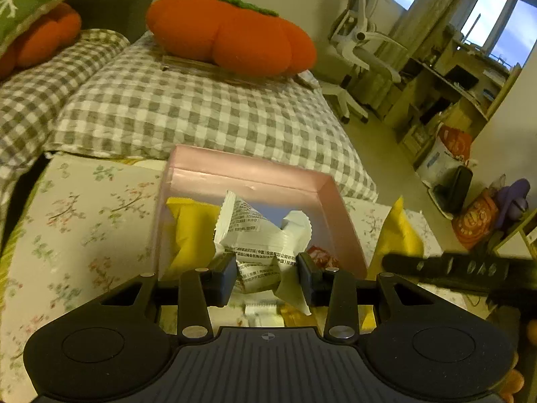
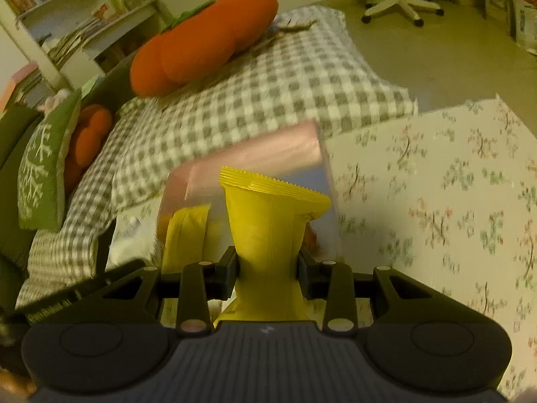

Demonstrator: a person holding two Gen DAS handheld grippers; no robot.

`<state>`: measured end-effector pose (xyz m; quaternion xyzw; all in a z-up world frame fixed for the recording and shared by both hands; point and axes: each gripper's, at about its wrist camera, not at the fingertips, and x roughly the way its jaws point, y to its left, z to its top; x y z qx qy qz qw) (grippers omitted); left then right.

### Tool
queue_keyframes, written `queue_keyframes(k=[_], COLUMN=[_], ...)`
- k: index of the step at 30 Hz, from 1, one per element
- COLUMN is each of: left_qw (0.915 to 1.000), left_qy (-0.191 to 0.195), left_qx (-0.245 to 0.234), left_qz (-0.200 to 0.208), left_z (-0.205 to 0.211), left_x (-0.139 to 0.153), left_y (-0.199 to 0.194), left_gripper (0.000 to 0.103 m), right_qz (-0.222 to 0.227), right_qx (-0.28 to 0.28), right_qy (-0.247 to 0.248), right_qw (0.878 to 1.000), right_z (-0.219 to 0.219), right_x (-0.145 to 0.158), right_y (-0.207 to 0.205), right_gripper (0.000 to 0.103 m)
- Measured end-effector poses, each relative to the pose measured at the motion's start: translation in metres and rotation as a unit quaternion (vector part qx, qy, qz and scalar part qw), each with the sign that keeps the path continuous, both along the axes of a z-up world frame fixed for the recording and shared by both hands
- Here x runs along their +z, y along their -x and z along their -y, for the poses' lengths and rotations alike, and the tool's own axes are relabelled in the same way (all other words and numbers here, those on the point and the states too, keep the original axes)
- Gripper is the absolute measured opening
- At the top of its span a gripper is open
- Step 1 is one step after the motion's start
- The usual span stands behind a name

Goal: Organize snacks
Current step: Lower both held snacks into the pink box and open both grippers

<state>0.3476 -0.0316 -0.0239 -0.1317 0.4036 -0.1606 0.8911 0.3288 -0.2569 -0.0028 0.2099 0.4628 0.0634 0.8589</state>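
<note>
On the floral sheet sits a pink box, open side up, at the foot of a grey checked quilt.

Left gripper: jaws clamped on a white printed snack packet, held over the near end of the box. Packet is crumpled; its upper part stands above the jaws. Inside the box: a yellow packet along the left wall, a red-and-white wrapper by the right wall.

Right gripper: jaws clamped on the waist of a yellow snack packet, crimped end pointing up and away, over the near edge of the box. Right wrist view is motion-blurred.

An orange pumpkin cushion lies on the far end of the quilt. White office chair stands beyond the bed.
</note>
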Motion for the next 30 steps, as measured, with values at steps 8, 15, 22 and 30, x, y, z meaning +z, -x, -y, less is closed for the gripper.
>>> queue_keyframes(k=[8,15,22,30], left_qw=[0.9996,0.9993,0.9995,0.9993], left_qy=[0.022,0.024,0.029,0.008], left_qx=[-0.016,-0.027,-0.006,0.037], left_qz=[0.007,0.006,0.013,-0.006], left_z=[0.011,0.014,0.001,-0.022], left_x=[-0.031,-0.057,-0.049,-0.015], left_y=[-0.029,-0.039,-0.036,-0.03], left_gripper=[0.037,0.032,0.034,0.043], right_qz=[0.026,0.032,0.034,0.034], right_qx=[-0.039,-0.036,-0.03,-0.049], right_qy=[-0.037,-0.058,-0.06,-0.061], right_qw=[0.998,0.997,0.997,0.996], right_z=[0.005,-0.009,-0.019,-0.006], right_x=[-0.022,-0.046,-0.047,-0.02], right_y=[-0.026,-0.036,-0.037,-0.029], right_gripper=[0.033,0.033,0.036,0.05])
